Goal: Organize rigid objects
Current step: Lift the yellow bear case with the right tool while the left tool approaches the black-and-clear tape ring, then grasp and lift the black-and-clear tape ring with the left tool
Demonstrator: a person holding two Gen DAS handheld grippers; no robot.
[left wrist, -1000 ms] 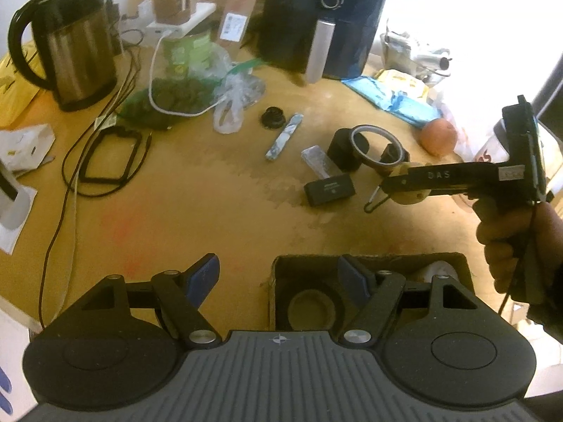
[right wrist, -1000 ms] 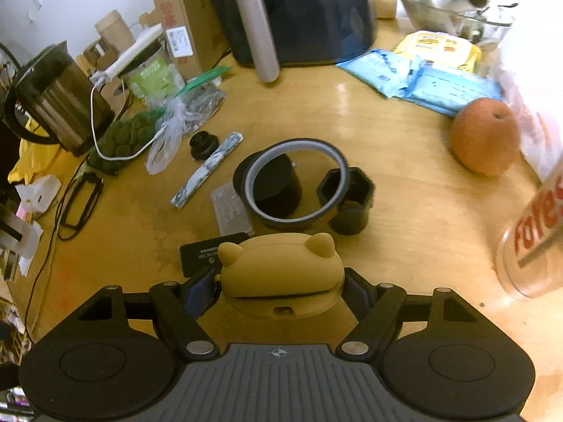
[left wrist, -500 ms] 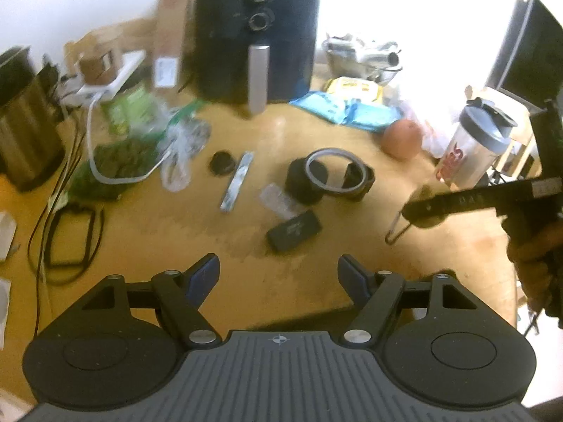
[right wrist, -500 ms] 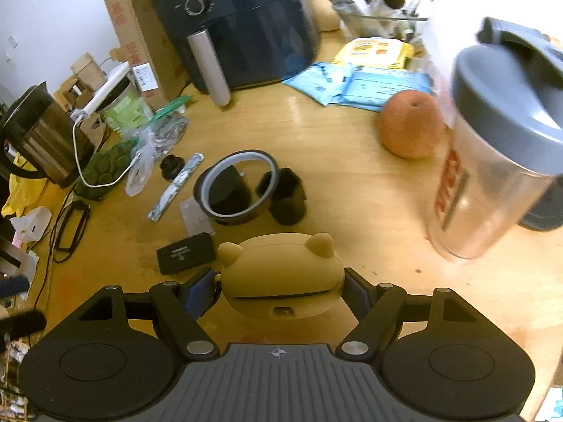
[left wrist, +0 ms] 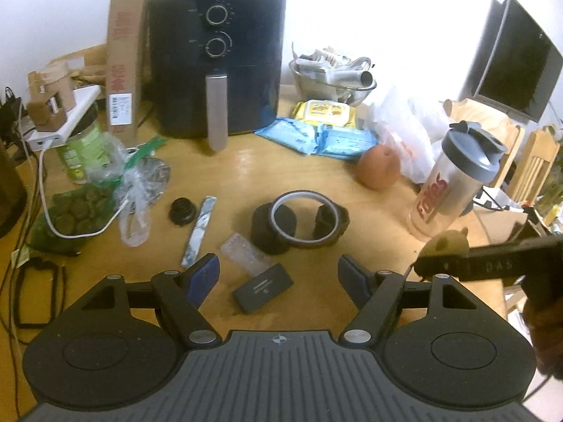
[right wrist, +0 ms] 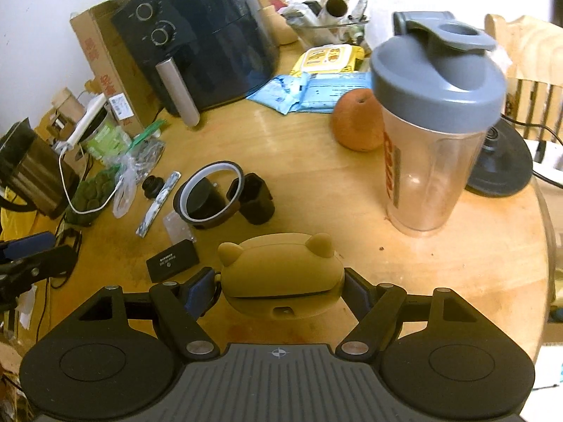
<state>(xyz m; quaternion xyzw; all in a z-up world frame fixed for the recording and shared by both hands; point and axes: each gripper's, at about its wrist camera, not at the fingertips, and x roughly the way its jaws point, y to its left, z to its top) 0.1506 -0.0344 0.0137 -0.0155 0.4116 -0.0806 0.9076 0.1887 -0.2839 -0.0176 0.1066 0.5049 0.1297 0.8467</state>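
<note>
Round wooden table [right wrist: 440,267], yellowish top, scuffed in places. Plain white wall [left wrist: 52,10] behind it. Strong glare from the right rear, blown out white. Dark monitor [left wrist: 513,59] at far right, wooden chairs [left wrist: 531,165] below it. Another wooden chair [right wrist: 527,56] shows past the table edge.

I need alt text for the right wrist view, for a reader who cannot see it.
The right gripper holds a yellow bear-shaped case between its jaws above a cluttered wooden table. Ahead stand a shaker bottle, an orange, a tape roll and a black air fryer.
</note>
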